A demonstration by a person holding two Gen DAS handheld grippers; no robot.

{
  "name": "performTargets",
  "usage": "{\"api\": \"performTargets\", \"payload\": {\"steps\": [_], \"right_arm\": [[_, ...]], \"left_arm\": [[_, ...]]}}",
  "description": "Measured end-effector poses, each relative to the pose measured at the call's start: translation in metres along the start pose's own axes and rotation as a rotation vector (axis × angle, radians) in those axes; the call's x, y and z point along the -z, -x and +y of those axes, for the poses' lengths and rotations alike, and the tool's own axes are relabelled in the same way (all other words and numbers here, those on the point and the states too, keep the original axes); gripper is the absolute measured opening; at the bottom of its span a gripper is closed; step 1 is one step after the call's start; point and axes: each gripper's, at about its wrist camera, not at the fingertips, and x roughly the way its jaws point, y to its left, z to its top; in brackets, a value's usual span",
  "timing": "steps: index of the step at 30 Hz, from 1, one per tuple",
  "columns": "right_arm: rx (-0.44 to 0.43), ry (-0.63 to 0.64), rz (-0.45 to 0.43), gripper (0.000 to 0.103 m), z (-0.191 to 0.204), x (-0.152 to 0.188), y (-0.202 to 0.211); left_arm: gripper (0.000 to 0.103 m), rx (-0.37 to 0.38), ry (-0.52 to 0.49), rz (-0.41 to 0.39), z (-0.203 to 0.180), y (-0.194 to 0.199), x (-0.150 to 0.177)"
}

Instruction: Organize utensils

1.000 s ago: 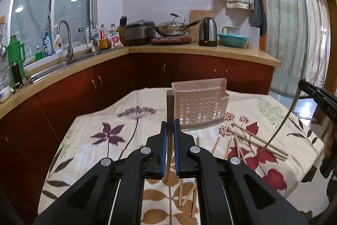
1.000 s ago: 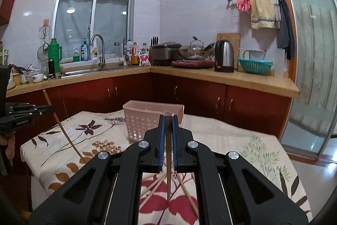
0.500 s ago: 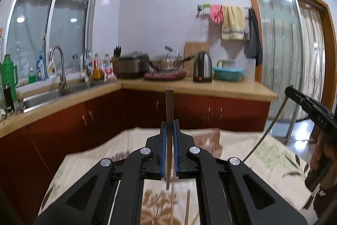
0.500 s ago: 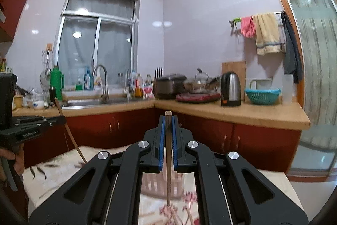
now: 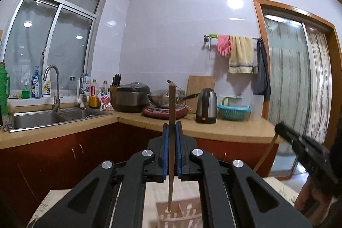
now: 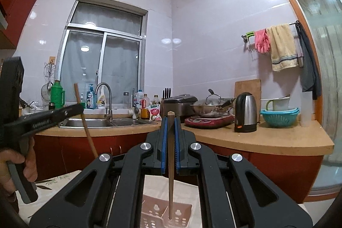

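Observation:
My left gripper (image 5: 171, 127) is shut on a wooden chopstick (image 5: 171, 142) held upright, its lower tip just above or at the rim of the pink slotted utensil holder (image 5: 181, 212) below. My right gripper (image 6: 170, 122) is shut on another wooden chopstick (image 6: 170, 164), also upright, its lower tip over the same holder (image 6: 166, 213). The left gripper (image 6: 78, 109) with its chopstick (image 6: 87, 134) shows at the left of the right wrist view. The right gripper (image 5: 280, 128) shows at the right of the left wrist view.
The floral tablecloth (image 6: 55, 181) shows only at the bottom edges. Behind is a kitchen counter (image 5: 224, 131) with a sink (image 5: 49, 116), rice cooker (image 5: 132, 97), wok (image 6: 209, 107), kettle (image 6: 245, 112) and a teal basket (image 6: 279, 116). A glass door (image 5: 292, 82) is at right.
Both grippers have risen and tilted up with their chopsticks. The table and loose chopsticks have dropped out of view. The holder now lies directly under both chopstick tips.

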Motion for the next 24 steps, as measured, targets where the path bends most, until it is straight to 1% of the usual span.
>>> {"api": "performTargets", "payload": {"steps": [2,4,9,10,14,16,17,18,19,20,21,24], "right_arm": [[0.001,-0.008,0.012,0.007,-0.003,0.008,-0.008],[0.001,-0.025,0.037,0.007,-0.007,0.021,-0.017],[0.007,-0.059,0.116,0.007,-0.015,0.056,-0.032],[0.008,-0.061,0.131,0.007,-0.016,0.062,-0.034],[0.013,-0.066,0.175,0.007,-0.015,0.079,-0.036],[0.020,-0.070,0.186,0.007,-0.014,0.083,-0.035],[0.024,-0.071,0.186,0.012,-0.015,0.084,-0.034],[0.032,-0.072,0.187,0.022,-0.014,0.084,-0.032],[0.037,-0.071,0.185,0.029,-0.014,0.084,-0.030],[0.047,-0.066,0.181,0.039,-0.013,0.083,-0.027],[0.057,-0.056,0.177,0.046,-0.012,0.082,-0.023],[0.085,-0.029,0.174,0.051,-0.009,0.078,-0.011]], "left_arm": [[0.007,0.007,0.010,0.009,0.000,-0.012,0.006],[0.007,0.013,0.010,0.039,-0.002,-0.024,0.018],[0.007,0.017,0.001,0.143,-0.003,-0.047,0.063],[0.007,0.019,0.003,0.177,-0.002,-0.053,0.075],[0.007,0.018,0.017,0.241,0.001,-0.063,0.096],[0.014,0.019,0.008,0.267,0.001,-0.066,0.103],[0.029,0.020,0.003,0.274,0.000,-0.066,0.105],[0.044,0.019,0.000,0.277,-0.002,-0.067,0.105],[0.050,0.015,-0.005,0.275,-0.003,-0.064,0.106],[0.057,0.011,-0.010,0.272,-0.003,-0.062,0.106],[0.062,0.006,-0.017,0.269,-0.004,-0.057,0.105],[0.071,-0.010,-0.035,0.270,-0.005,-0.050,0.107]]}}
